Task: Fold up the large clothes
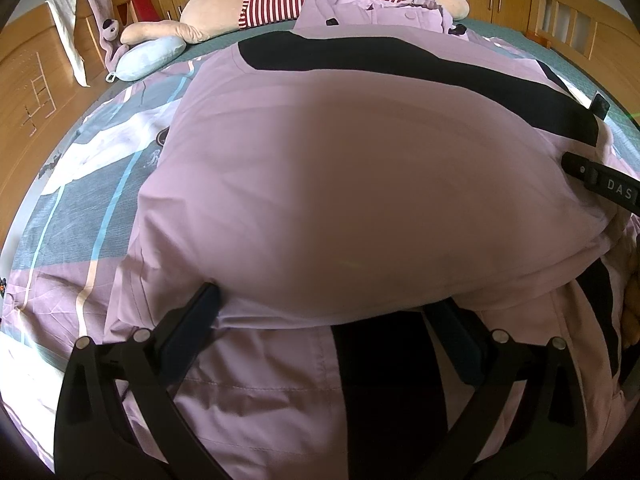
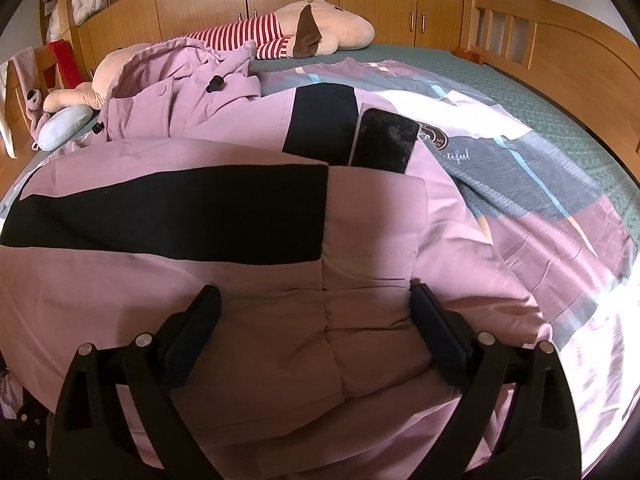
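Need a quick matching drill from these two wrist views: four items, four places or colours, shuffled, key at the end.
Items:
1. jacket
2. plush toy
3. small pillow
4. right gripper

Descriptions:
A. pale blue, at the bed's far left edge
B. lilac with black bands
C. open, fingers either side of a fabric fold
D. red and white striped shirt, lying along the far side of the bed

Pairs: 1-B, 2-D, 3-A, 4-C

Soft daylight, glare on the quilt (image 2: 592, 304), blurred near fabric, heavy fisheye bending, dark corners.
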`<state>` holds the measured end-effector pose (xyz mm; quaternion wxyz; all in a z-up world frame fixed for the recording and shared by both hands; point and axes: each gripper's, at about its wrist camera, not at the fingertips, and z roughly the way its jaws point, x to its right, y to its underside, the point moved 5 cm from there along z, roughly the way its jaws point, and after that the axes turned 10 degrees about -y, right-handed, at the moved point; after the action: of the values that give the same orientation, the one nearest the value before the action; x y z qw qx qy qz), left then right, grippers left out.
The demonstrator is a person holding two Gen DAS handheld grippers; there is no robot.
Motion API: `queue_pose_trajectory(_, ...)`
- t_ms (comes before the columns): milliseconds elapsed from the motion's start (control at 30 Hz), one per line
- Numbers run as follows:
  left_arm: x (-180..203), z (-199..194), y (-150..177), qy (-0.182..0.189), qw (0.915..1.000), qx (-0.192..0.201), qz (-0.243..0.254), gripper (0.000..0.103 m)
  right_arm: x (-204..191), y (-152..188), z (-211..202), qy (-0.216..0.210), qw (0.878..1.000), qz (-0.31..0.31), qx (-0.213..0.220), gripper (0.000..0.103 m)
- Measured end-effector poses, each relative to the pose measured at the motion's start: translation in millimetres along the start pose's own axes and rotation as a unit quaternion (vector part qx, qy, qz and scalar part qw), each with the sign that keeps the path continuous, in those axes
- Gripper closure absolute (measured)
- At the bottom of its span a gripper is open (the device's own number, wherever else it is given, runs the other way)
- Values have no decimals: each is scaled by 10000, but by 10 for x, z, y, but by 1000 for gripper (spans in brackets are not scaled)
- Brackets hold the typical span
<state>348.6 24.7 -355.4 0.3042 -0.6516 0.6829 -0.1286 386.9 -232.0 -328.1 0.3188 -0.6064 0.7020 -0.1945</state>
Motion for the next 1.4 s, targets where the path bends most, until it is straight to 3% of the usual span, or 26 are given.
queue_pose_trajectory(100, -21, -6, 11, 15, 10000, 45, -53, 2, 1, -25, -24, -7, 10000, 16, -23, 7)
queue_pose_trajectory(233, -28, 7, -1, 12, 9999, 54, -87, 2, -82, -229, -482, 138, 9946, -37, 1030, 7)
queue_pose_trajectory(267, -23, 8, -4, 12, 9999, 52, -91, 2, -131, -278, -524, 146, 9936, -94, 1115, 7)
queue_pose_trajectory(433, -15, 24, -16, 42, 9999, 54, -135, 2, -564, -500, -133, -72, 9977, -439, 509, 7)
queue_pose_trajectory(500, -15, 24, -17, 47, 9998, 77, -149, 2, -659, -501, 89, 168, 9975, -606, 322, 6)
queue_pose_trajectory(600, -3, 24, -15, 10, 9998, 117, -134, 2, -714, -480, 318, 388, 9961, -781, 157, 2)
queue_pose_trajectory(767, 10, 38, -15, -23, 9998, 126, -119, 2, -650, -506, 445, 232, 9976, -643, -145, 1)
queue_pose_trajectory(833, -10, 28, -15, -2, 9998, 77, -168, 2, -674, -520, 362, 243, 9969, -742, -105, 3)
queue_pose_trajectory(900, -61, -53, -11, -128, 9996, 9, -242, 2, -718, -492, 48, -23, 9965, -789, 287, 3)
queue_pose_trajectory(1000, -144, -323, -53, -276, 9985, 276, -370, 2, -703, -321, -364, -220, 9936, -933, 604, 3)
queue_pose_trajectory(1067, -174, -399, -52, -219, 9983, 306, -437, 2, -633, -161, -345, -65, 9934, -1114, 257, 3)
queue_pose_trajectory(1167, -170, -164, 89, -153, 9988, -228, -400, 2, -486, 77, -50, 136, 9905, -1247, -569, 3)
queue_pose_trajectory(1233, -205, -105, 165, -257, 9983, -373, -371, 2, -447, 53, -141, 123, 9923, -1101, -549, 3)
queue_pose_trajectory(1333, -299, -293, 119, -40, 9986, -198, -488, 2, -508, -45, -463, -236, 9944, -1025, -37, 3)
queue_pose_trajectory(1400, -378, -324, 93, -118, 9982, -149, -566, 2, -586, -68, -609, -317, 9926, -1161, 171, 3)
